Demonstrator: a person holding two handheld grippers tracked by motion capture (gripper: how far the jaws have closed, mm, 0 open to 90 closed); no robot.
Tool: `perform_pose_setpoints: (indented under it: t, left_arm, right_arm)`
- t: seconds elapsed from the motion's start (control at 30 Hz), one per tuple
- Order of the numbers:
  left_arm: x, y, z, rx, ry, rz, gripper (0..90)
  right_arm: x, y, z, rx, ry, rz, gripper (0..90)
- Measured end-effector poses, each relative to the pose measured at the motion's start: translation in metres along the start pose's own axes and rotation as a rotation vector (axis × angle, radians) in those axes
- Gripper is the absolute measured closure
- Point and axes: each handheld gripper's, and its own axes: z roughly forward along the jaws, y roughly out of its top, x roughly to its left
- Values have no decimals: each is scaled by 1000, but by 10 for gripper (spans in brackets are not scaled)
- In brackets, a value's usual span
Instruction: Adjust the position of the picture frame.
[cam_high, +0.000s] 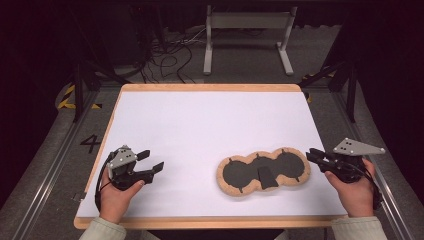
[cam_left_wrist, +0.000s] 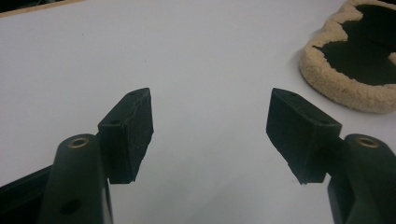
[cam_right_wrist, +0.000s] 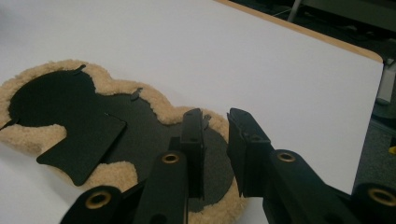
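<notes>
A peanut-shaped pad (cam_high: 240, 172) with a tan fleece rim and a black inside lies flat on the white table (cam_high: 200, 120), right of centre near the front. A black flap (cam_high: 266, 177) rests across its middle. My left gripper (cam_high: 153, 159) is held low at the front left, well apart from the pad (cam_left_wrist: 355, 60), and its jaws (cam_left_wrist: 210, 98) stand wide open and empty. My right gripper (cam_high: 311, 154) hovers just off the pad's right end. Its jaws (cam_right_wrist: 215, 114) point over the pad's (cam_right_wrist: 56, 98) near lobe with a narrow gap and nothing between them.
The table has a wooden edge (cam_high: 210, 87). Beyond it on the floor stand a grey metal frame (cam_high: 247, 22) and loose cables (cam_high: 170, 55). Yellow-black tape (cam_high: 67, 97) and a painted number (cam_high: 90, 142) mark the floor at left.
</notes>
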Motion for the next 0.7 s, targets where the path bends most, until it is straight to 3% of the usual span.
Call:
perform_pose_setpoints:
  t: [0.17,0.7]
  left_arm:
    - [1,0,1,4,1,-7,324]
    - [4,-1,6,21,-11,-11,323]
  right_arm:
    - [-6,-6,3,60,1,40,798]
    - [-16,-20,14,194,-38,65,891]
